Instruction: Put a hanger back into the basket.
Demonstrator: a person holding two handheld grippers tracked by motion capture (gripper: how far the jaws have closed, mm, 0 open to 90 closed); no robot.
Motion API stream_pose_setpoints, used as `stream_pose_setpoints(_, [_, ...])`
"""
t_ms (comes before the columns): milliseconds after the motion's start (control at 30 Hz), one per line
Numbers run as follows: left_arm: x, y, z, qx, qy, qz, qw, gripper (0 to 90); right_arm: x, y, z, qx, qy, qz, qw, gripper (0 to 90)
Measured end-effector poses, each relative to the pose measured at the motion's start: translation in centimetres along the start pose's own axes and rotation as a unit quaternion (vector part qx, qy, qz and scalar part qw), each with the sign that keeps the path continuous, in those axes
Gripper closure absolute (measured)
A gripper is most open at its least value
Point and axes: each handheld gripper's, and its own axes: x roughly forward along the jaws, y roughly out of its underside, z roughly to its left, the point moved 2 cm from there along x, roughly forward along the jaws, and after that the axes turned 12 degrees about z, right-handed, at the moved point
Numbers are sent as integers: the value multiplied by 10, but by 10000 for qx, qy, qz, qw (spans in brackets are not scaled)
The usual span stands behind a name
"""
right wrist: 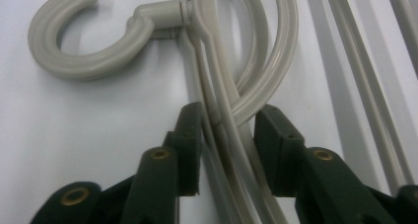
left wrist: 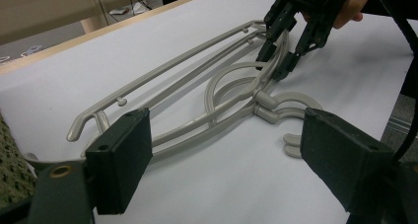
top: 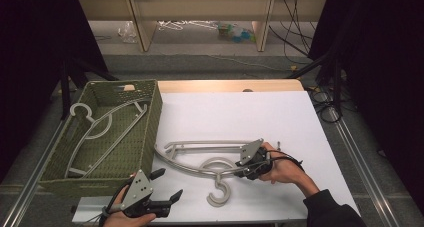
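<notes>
From the table's near edge I've got my right gripper (top: 248,166) straddling, not yet pinching, the curved arm of the grey plastic hangers (top: 200,159) just beside the hook (right wrist: 81,46): light, stiff, slippery stuff, best gripped there; left gripper (top: 167,187) hangs wide open.

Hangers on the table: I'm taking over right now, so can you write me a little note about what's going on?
Right gripper: jaws around the arm of the stacked grey hangers on the white table, a small gap showing at each pad.
Left gripper: open, holding nothing, near the table's front edge.
Done: one hanger lies in the green basket.
Left: probably grip, lift and put the table hangers into the basket.
</notes>
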Motion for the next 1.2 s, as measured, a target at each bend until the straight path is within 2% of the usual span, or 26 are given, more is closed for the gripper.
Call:
stream_pose_setpoints(67, [1,0,0,18,1,1,10000,201,-2,-1,1,-150,-15,-92,9998,755])
stream_pose_setpoints(100, [2,2,0,26,3,60,10000,201,-4,-2,2,-331,38,-78,9994,761])
stream_pose_setpoints(167, [1,2,0,21,-2,60,10000,201,-3,-2,3,-393,51,-52,9992,767])
stream_pose_setpoints(200, [1,1,0,-1,8,27,10000,202,-4,-2,3,-520,99,-51,9986,774])
stream_pose_setpoints(267, [2,2,1,57,-11,64,10000,203,-6,-2,4,-577,106,-34,9983,777])
stream_pose_setpoints(333, [2,2,0,13,-1,61,10000,203,-7,-2,4,-590,118,-58,9982,778])
stream_pose_setpoints(400, [3,1,1,77,-11,29,10000,205,-11,-3,4,-628,214,-40,9978,782])
stream_pose_setpoints(433, [3,1,1,46,-30,29,10000,207,-13,-3,4,-696,230,-43,9973,784])
stream_pose_setpoints(467, [5,1,0,171,-44,91,9998,244,-19,-6,5,-770,269,-113,9966,789])
stream_pose_setpoints(533, [6,2,0,203,-63,127,9997,253,-22,-7,4,-809,345,-170,9960,791])
stream_pose_setpoints(567, [7,1,0,338,-107,170,9992,247,-25,-8,5,-836,327,-191,9958,795])
stream_pose_setpoints(633, [11,-1,-1,318,-148,125,9993,247,-28,-10,5,-889,351,-337,9948,802])
stream_pose_setpoints(767, [25,-4,1,523,-340,305,9976,263,-34,-11,6,-1008,437,-369,9933,814])
stream_pose_setpoints(800, [28,-4,0,438,-334,362,9978,277,-34,-12,6,-1066,471,-387,9924,817])
stream_pose_setpoints(833, [32,-6,1,477,-359,361,9976,283,-36,-12,7,-1070,504,-318,9925,818])
stream_pose_setpoints(867, [38,-10,1,604,-448,373,9965,301,-40,-13,11,-1100,382,-320,9927,820])
stream_pose_setpoints(933, [42,-12,1,666,-473,395,9959,306,-40,-14,11,-1139,357,-413,9920,821])
stream_pose_setpoints(1000, [52,-20,2,943,-559,478,9928,344,-43,-14,14,-1089,388,-402,9925,821])
stream_pose_setpoints(1067, [57,-22,2,978,-565,464,9925,347,-45,-13,14,-1103,399,-338,9925,822])
stream_pose_setpoints(1100, [63,-25,1,1082,-560,513,9912,369,-47,-12,15,-1160,416,-393,9916,822])
stream_pose_setpoints(1167, [66,-26,0,1140,-556,536,9905,372,-49,-12,15,-1157,411,-381,9917,822])
stream_pose_setpoints(1200, [70,-28,-1,1198,-529,539,9899,372,-52,-10,16,-1178,345,-498,9912,822])
